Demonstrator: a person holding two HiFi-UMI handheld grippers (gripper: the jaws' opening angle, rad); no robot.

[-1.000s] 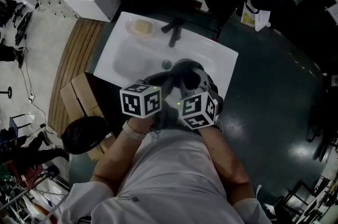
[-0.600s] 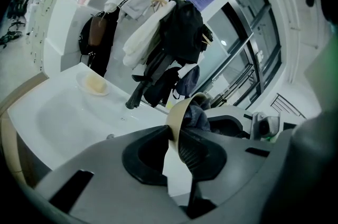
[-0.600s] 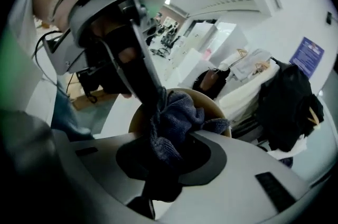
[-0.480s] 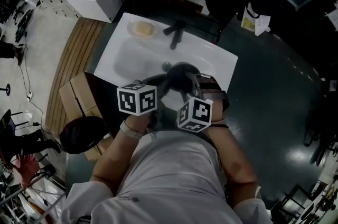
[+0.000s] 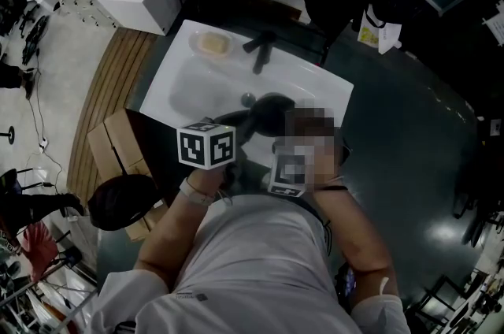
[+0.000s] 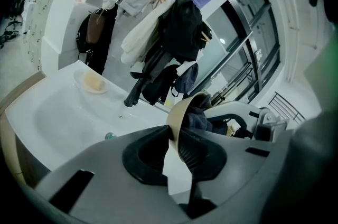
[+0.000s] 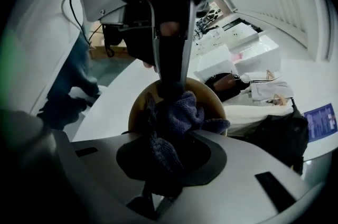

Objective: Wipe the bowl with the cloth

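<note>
Left gripper (image 6: 175,136), held above the white sink (image 6: 39,109), is clamped on the rim of the tan bowl (image 6: 177,112); right gripper (image 7: 165,162) grips the dark cloth (image 7: 178,114), pressed inside that bowl. Hard scrubbing could lever the thin rim out of the left jaws.

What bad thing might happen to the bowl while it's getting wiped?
1. The left gripper pinches only the thin rim of the bowl, so a hard push from the cloth in the right gripper might twist it loose.
2. If it slips, it would likely fall onto the hard sink close by and maybe crack.
</note>
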